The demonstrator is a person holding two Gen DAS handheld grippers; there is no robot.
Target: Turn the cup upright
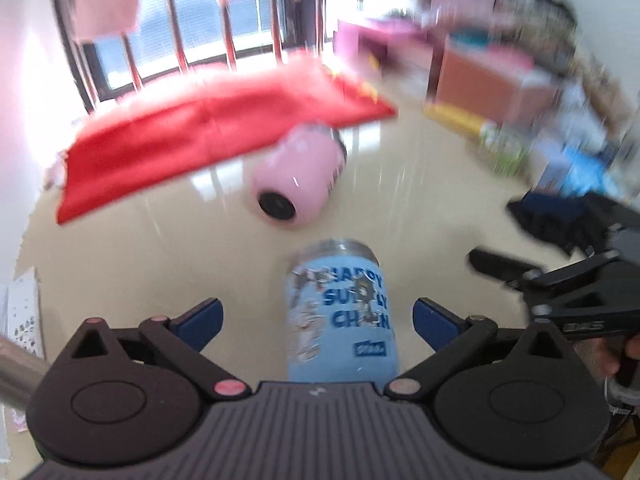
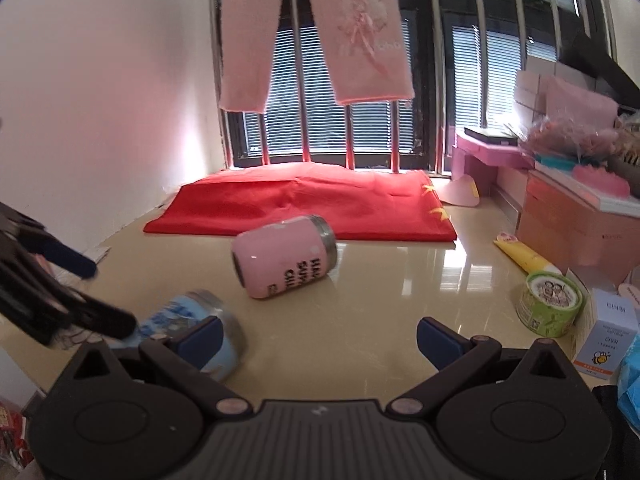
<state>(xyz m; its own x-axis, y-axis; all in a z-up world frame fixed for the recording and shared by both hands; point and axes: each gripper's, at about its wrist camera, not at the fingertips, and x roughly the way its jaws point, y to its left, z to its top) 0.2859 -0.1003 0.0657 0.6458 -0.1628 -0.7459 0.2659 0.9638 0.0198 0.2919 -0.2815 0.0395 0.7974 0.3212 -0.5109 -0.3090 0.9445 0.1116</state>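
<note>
A blue printed cup (image 1: 342,316) lies on its side on the beige table, between the spread fingers of my open left gripper (image 1: 318,322), its steel rim pointing away. In the right wrist view the blue cup (image 2: 192,322) lies at the lower left with the left gripper (image 2: 72,292) over it. A pink cup (image 1: 298,176) lies on its side farther off, its dark base towards the left camera; it also shows in the right wrist view (image 2: 286,256). My right gripper (image 2: 318,338) is open and empty over bare table, and shows at the right of the left wrist view (image 1: 520,276).
A red cloth (image 2: 304,208) lies at the back by the barred window. A green tin (image 2: 550,308), a yellow tube (image 2: 524,256), small boxes (image 2: 608,340) and stacked pink boxes (image 2: 580,216) crowd the right side. Pink clothes (image 2: 316,32) hang above.
</note>
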